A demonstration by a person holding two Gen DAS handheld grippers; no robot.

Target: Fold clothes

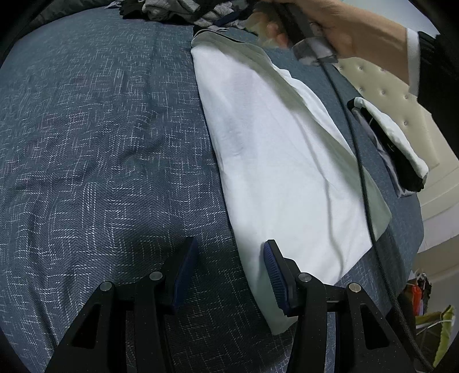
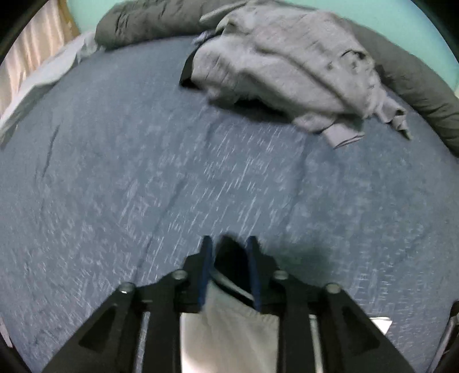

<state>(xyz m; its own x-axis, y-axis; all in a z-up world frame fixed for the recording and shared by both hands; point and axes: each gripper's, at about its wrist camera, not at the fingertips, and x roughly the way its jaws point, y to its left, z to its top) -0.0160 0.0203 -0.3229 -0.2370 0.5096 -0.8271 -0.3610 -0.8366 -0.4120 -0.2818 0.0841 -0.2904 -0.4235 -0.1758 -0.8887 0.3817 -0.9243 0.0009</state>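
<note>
Soft, light white shirt (image 1: 275, 160) near bed (image 1: 94, 137) edge: left gripper (image 1: 231, 275) agape beside hem; right gripper (image 2: 229, 266) pinching collar end.

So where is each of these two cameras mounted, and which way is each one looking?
Left wrist: sits behind the open left gripper, looking along the blue bedspread at the white garment; the person's hand shows at top.
Right wrist: sits behind the right gripper, which pinches white cloth, facing a crumpled grey garment; the picture is blurred.
Shared: both show the same bedspread; the pile of clothes at the top of the left view may include the grey garment.
</note>
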